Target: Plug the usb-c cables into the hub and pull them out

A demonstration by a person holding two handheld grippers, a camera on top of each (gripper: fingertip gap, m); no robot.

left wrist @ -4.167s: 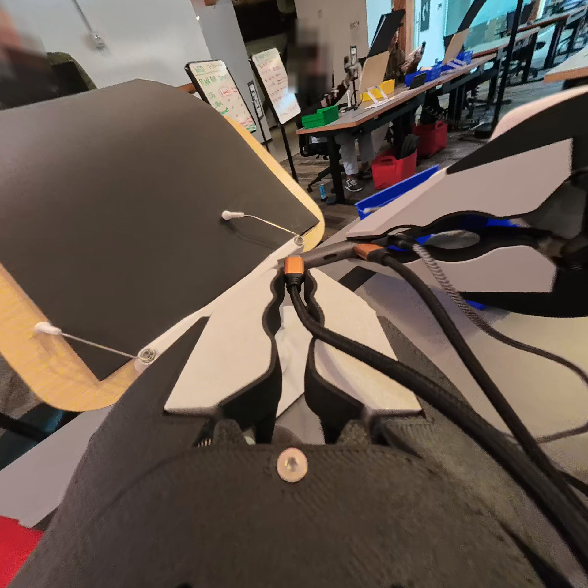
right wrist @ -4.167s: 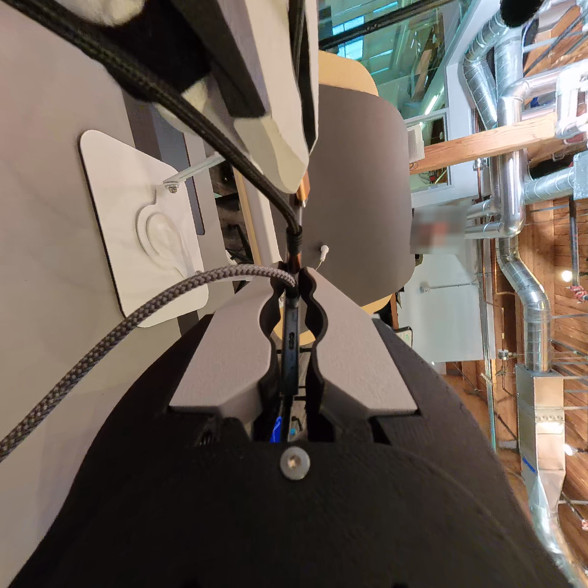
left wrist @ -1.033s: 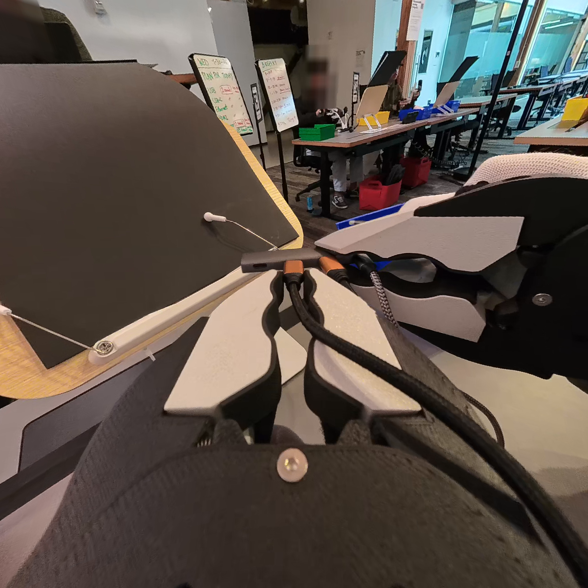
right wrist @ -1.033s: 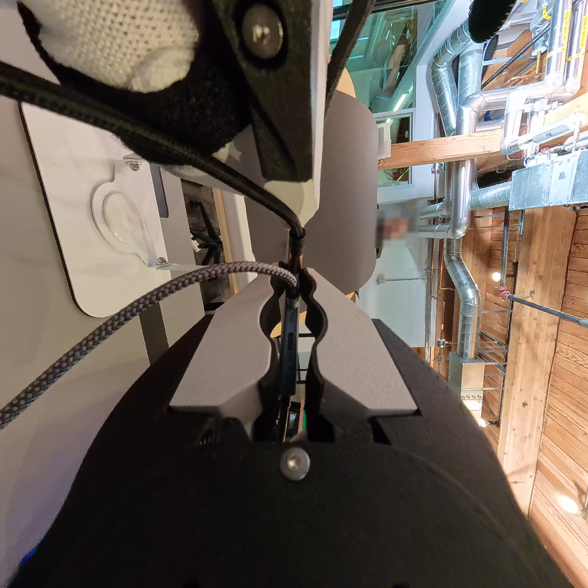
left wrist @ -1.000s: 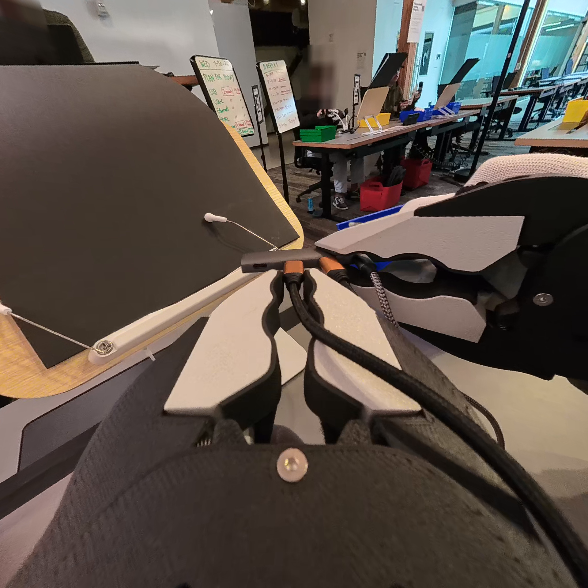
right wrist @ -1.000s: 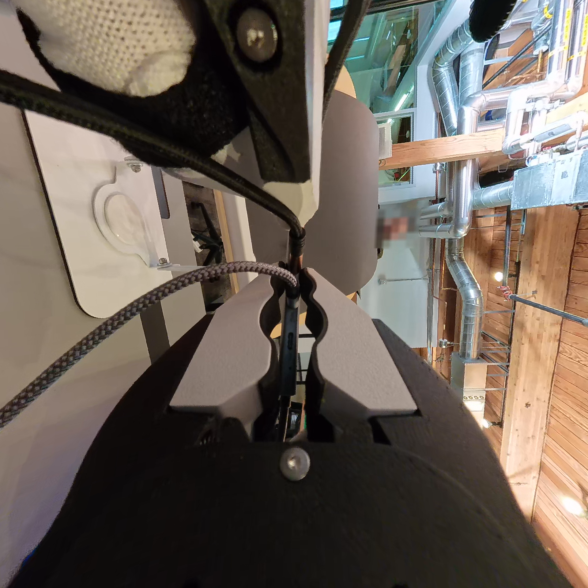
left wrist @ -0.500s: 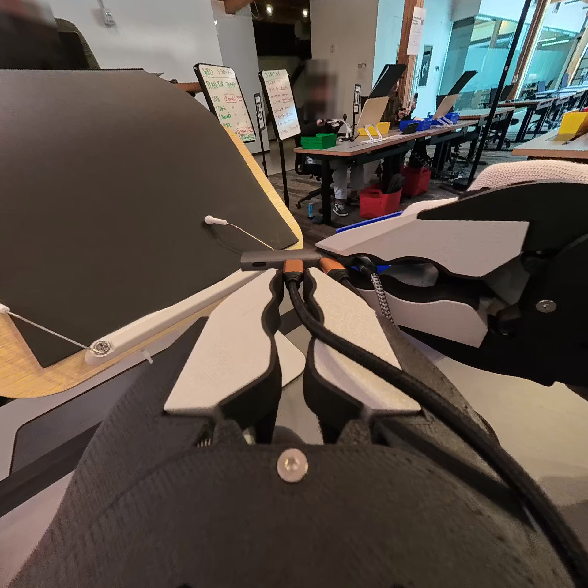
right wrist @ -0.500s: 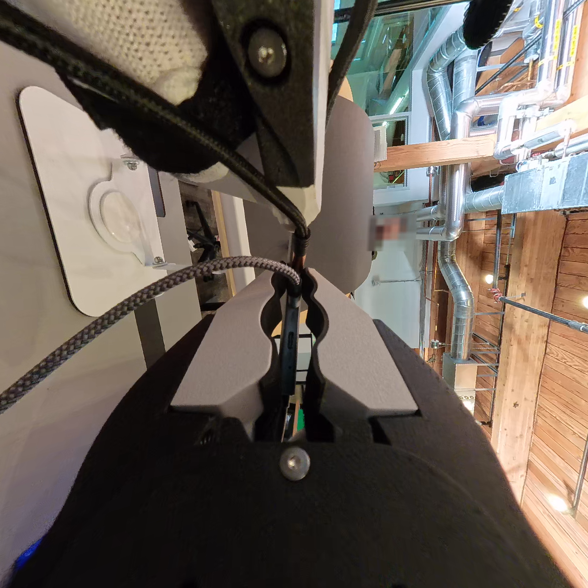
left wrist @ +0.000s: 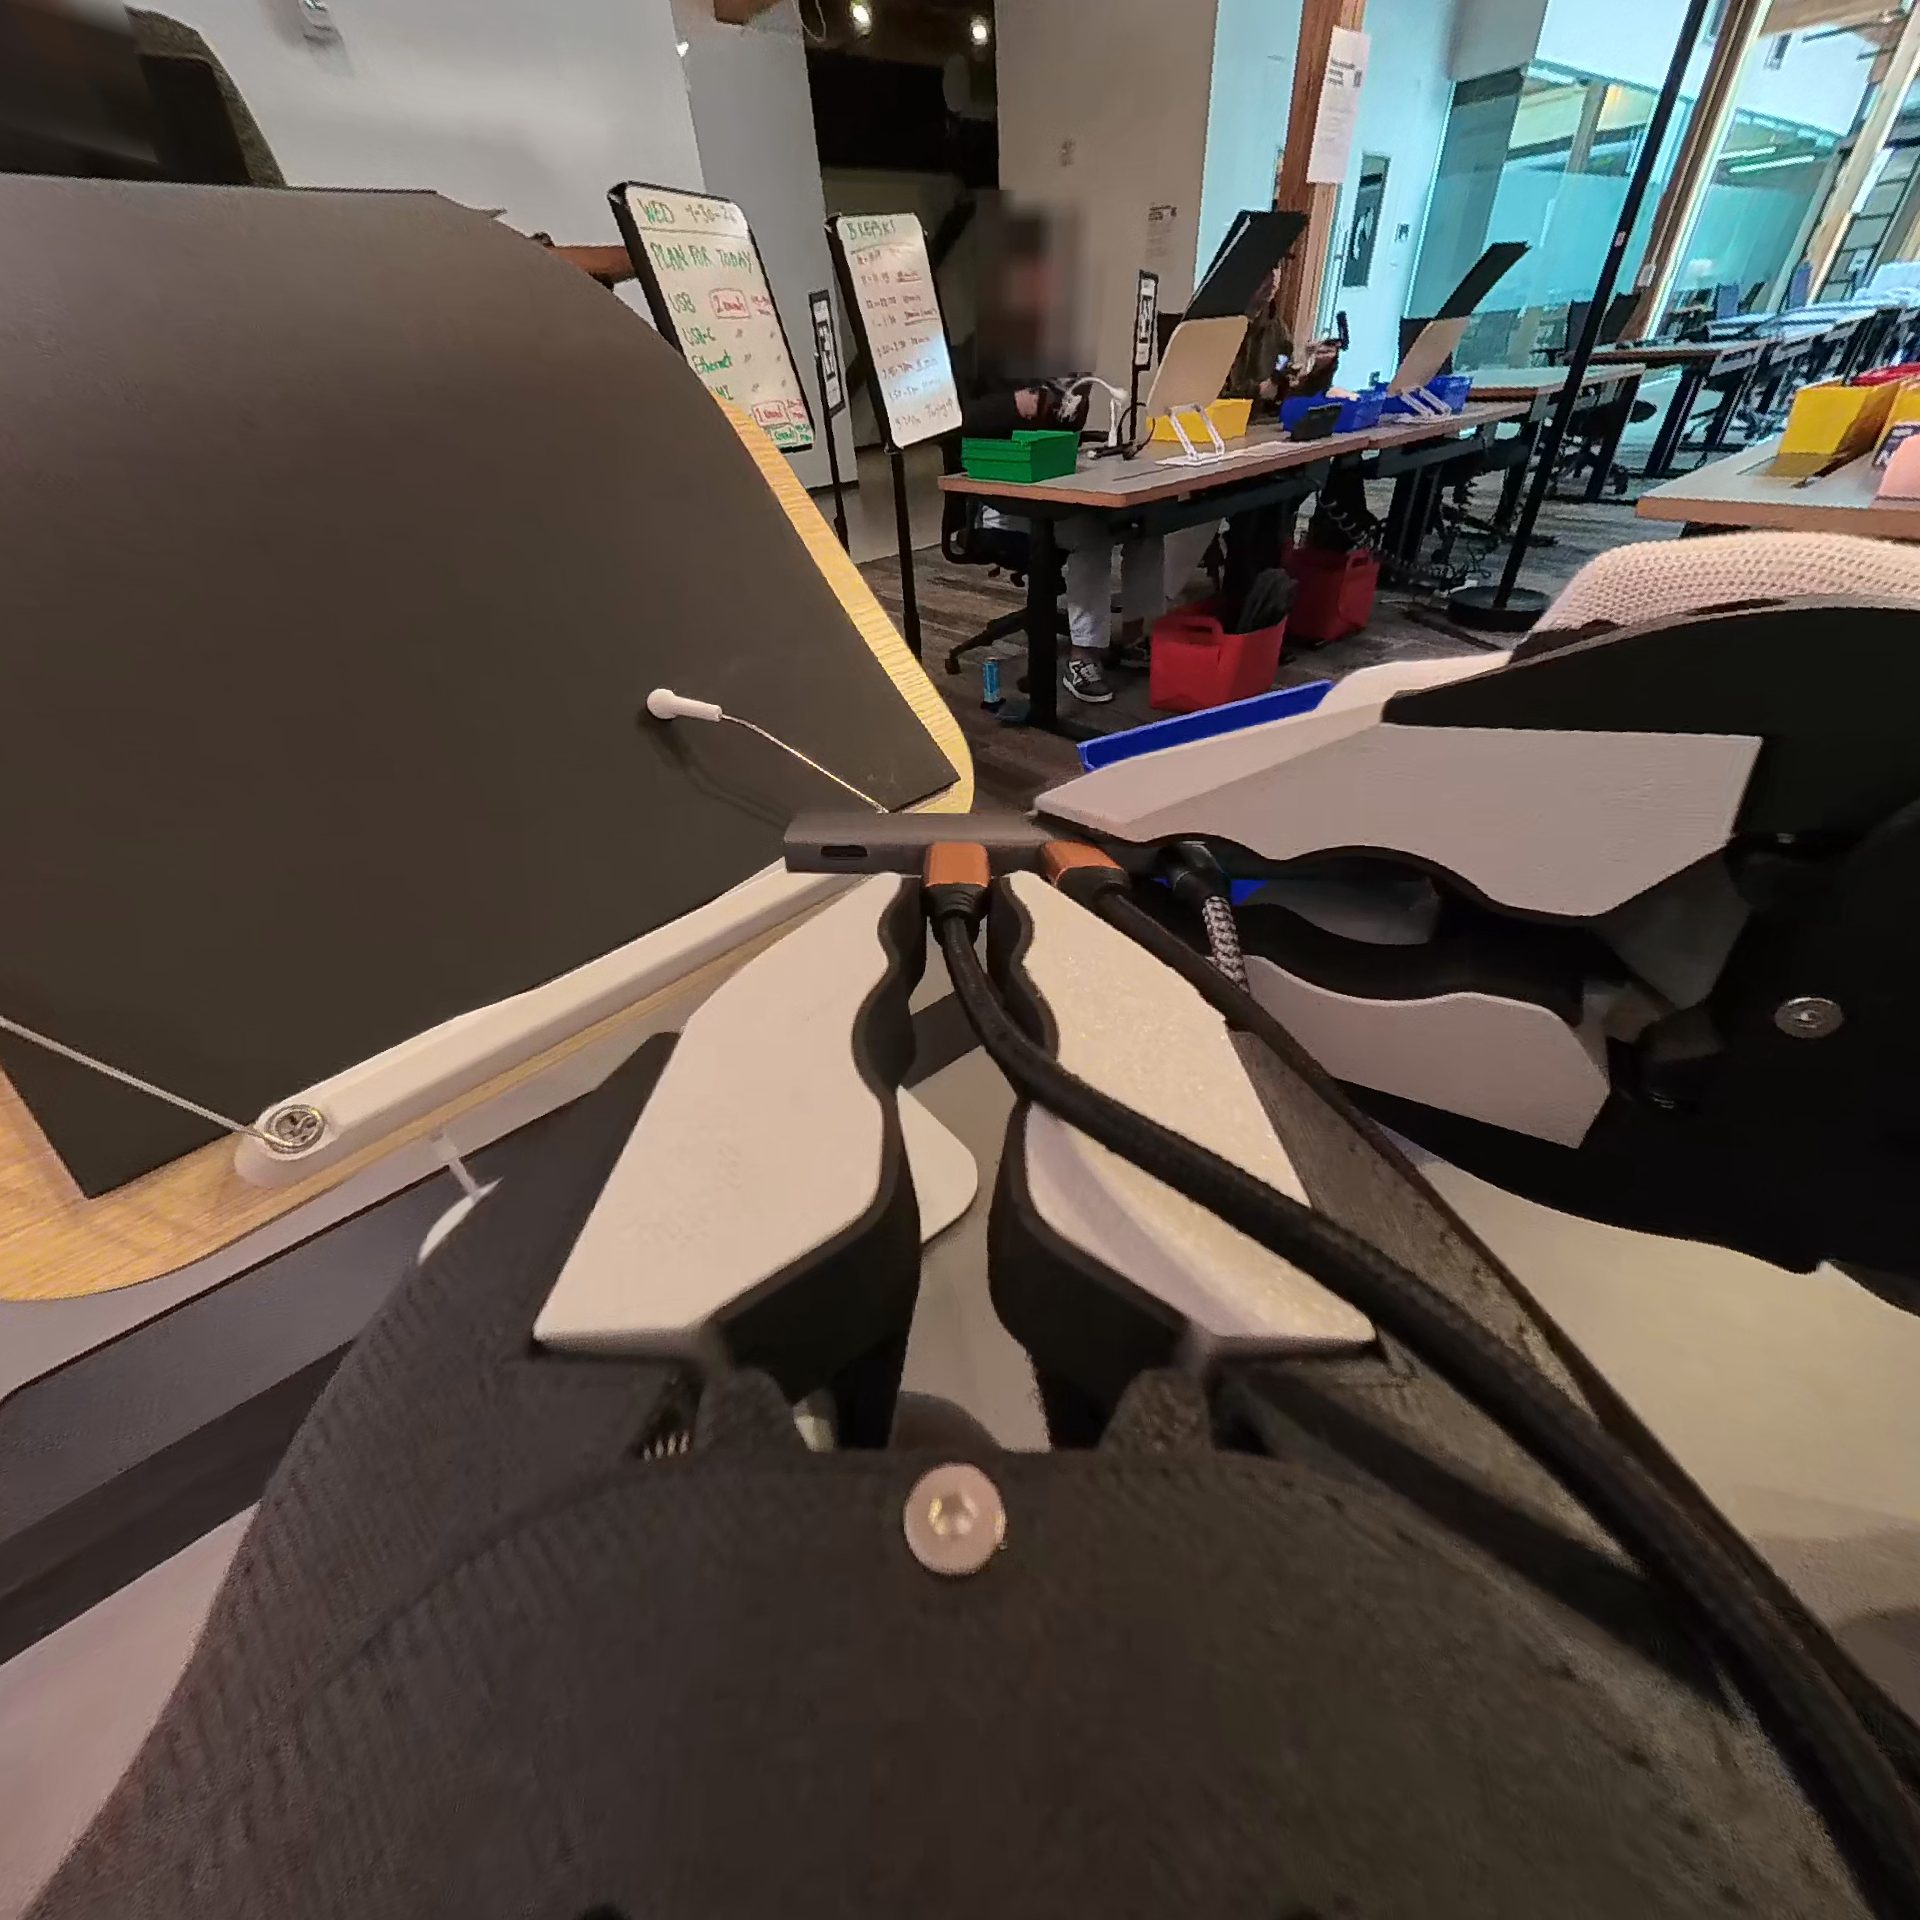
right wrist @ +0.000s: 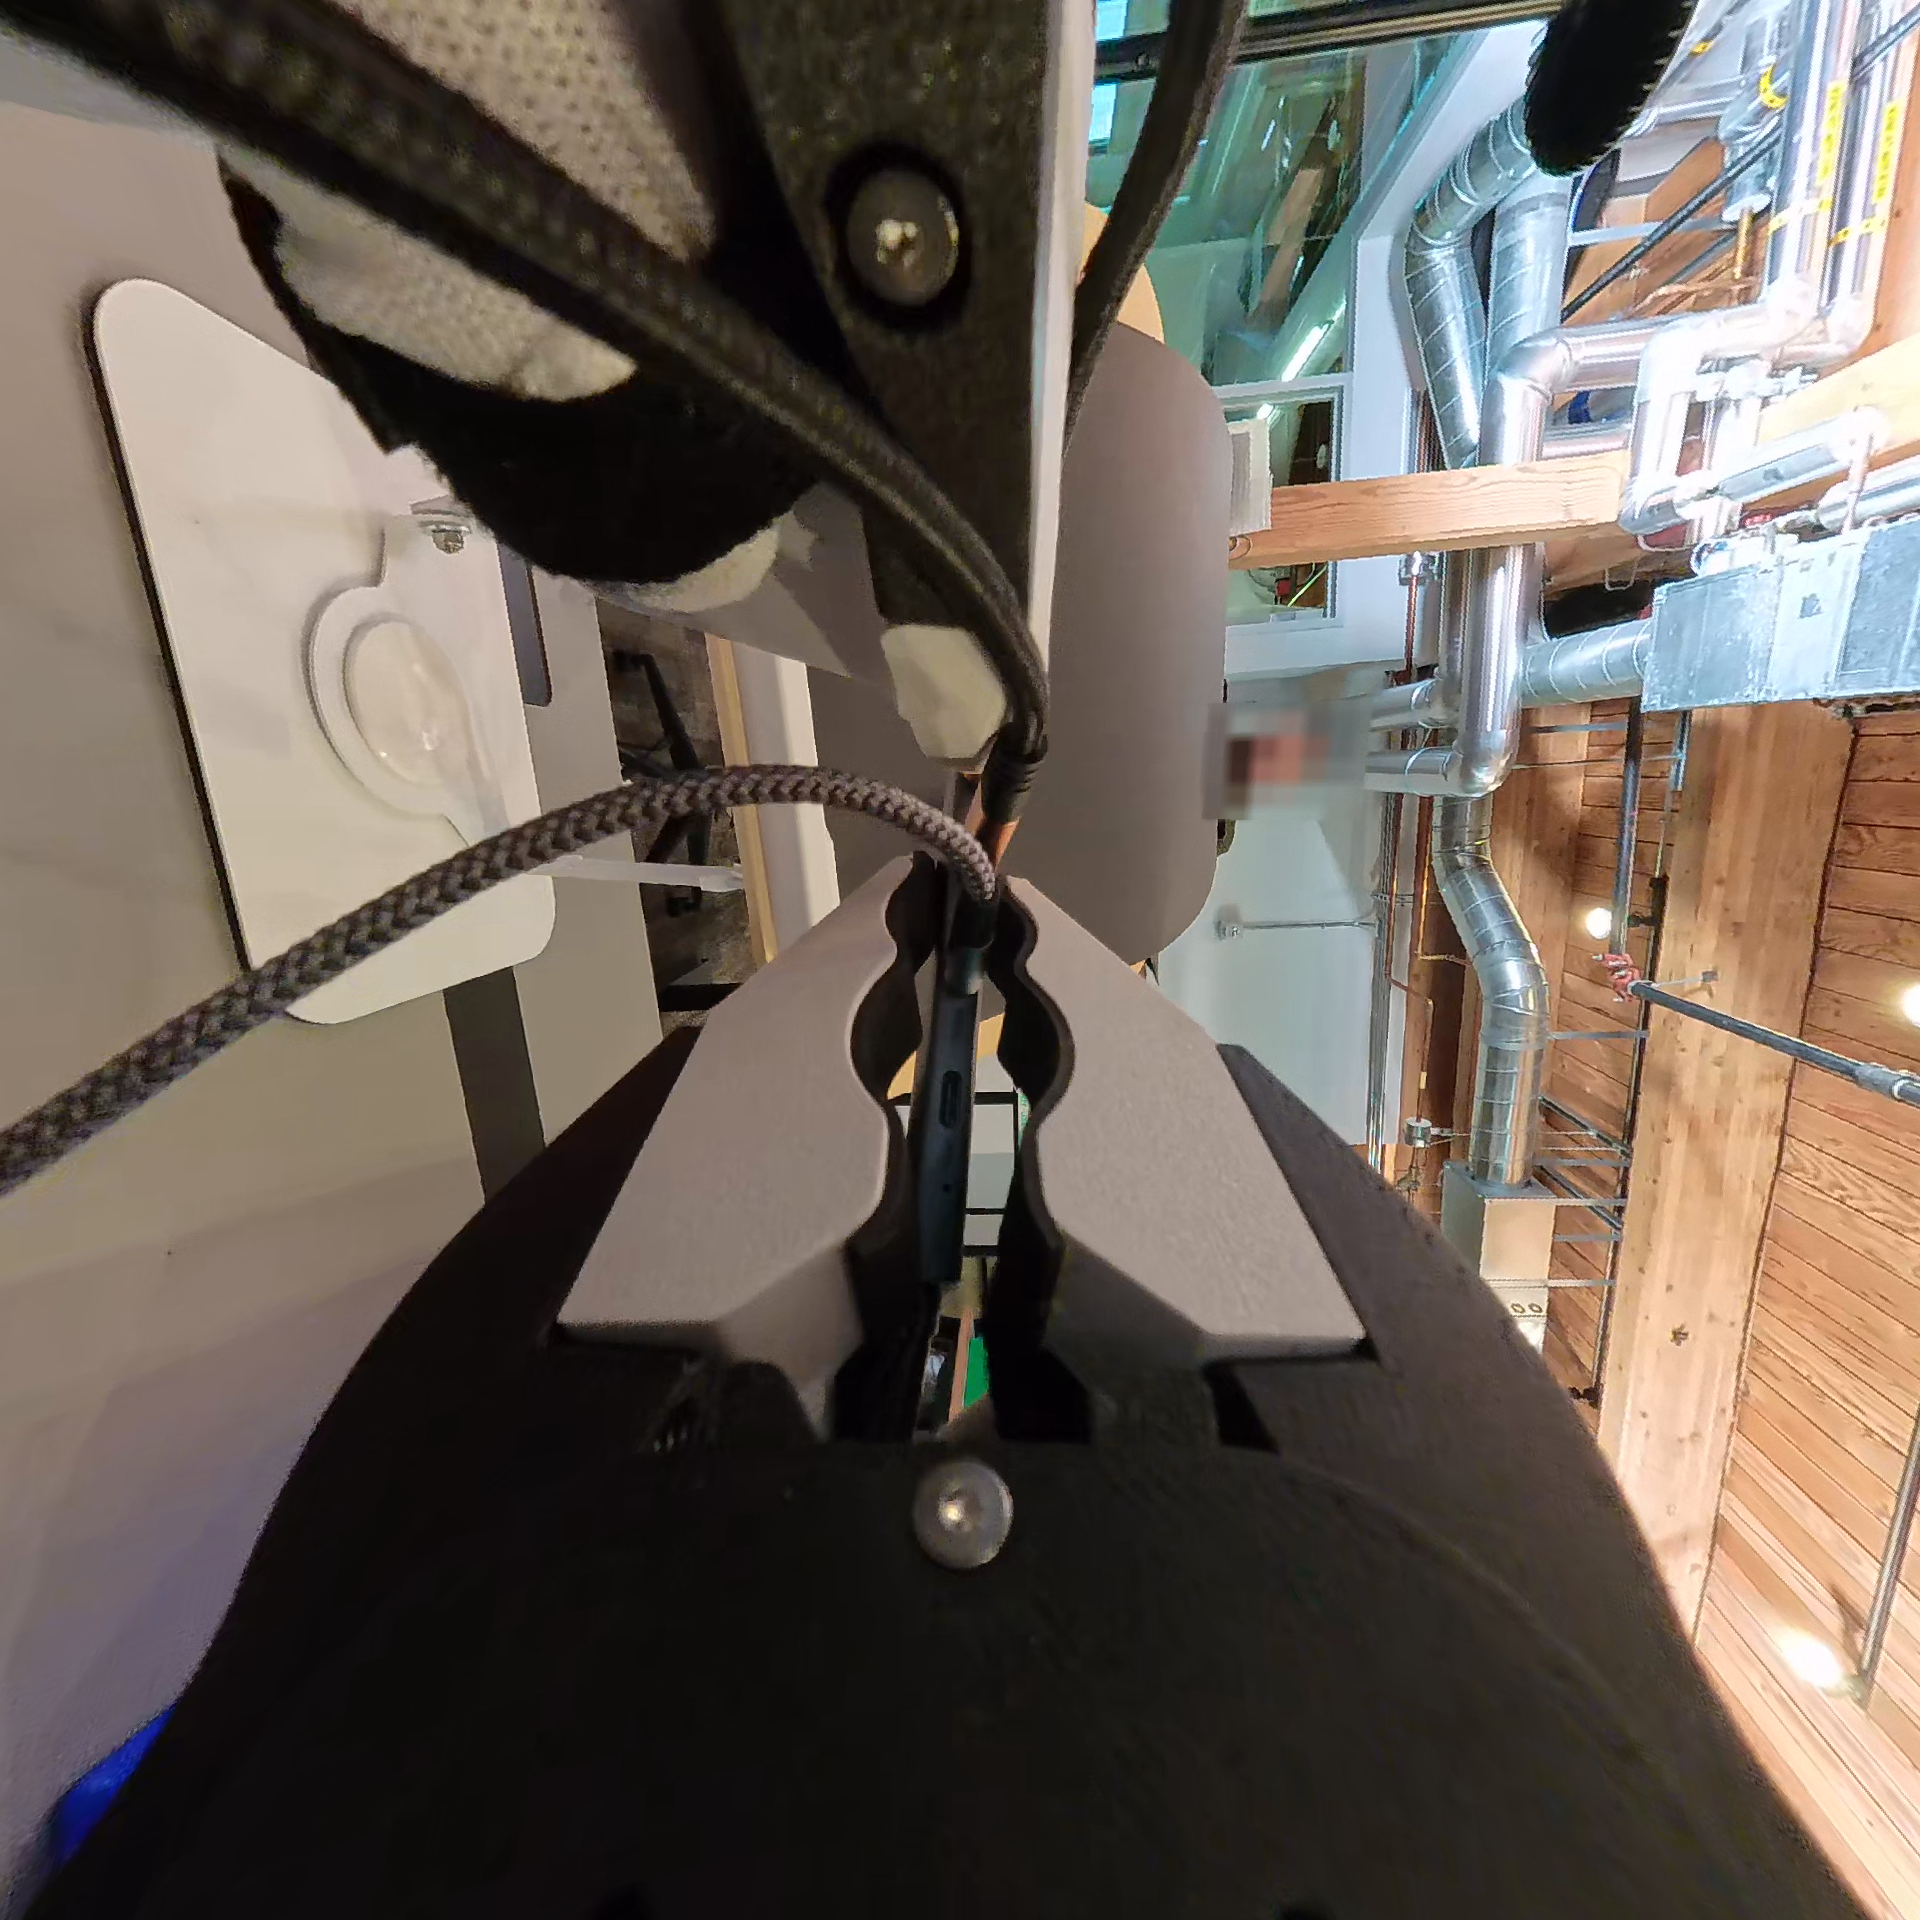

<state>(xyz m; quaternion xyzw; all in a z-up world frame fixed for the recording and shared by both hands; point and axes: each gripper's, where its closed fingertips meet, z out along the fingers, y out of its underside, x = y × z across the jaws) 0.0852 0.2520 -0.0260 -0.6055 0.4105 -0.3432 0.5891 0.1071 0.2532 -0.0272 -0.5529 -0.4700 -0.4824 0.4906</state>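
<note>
A slim dark grey hub (left wrist: 883,840) is held in the air above the table. My right gripper (right wrist: 958,914) is shut on the hub (right wrist: 948,1101) edge-on; it also shows in the left wrist view (left wrist: 1049,821), coming in from the right. My left gripper (left wrist: 954,894) is shut on the orange-collared plug of a black braided usb-c cable (left wrist: 1195,1153), and the plug sits in the hub. A second orange-collared plug (left wrist: 1081,868) and the hub's grey braided lead (right wrist: 416,904) are also attached. One free port shows at the hub's left end.
A tilted black board with a wooden edge (left wrist: 364,623) stands close to the left, with a white bar (left wrist: 520,1039) and wires along its base. A white plate (right wrist: 260,582) lies on the grey table. Desks, whiteboards and a seated person are far behind. Both grippers' tips are close together, under 4 cm apart.
Since 4.2 s ago both grippers have levelled out with the hub. Over the last second the left gripper has shifted slightly against the hub; both grips are unchanged.
</note>
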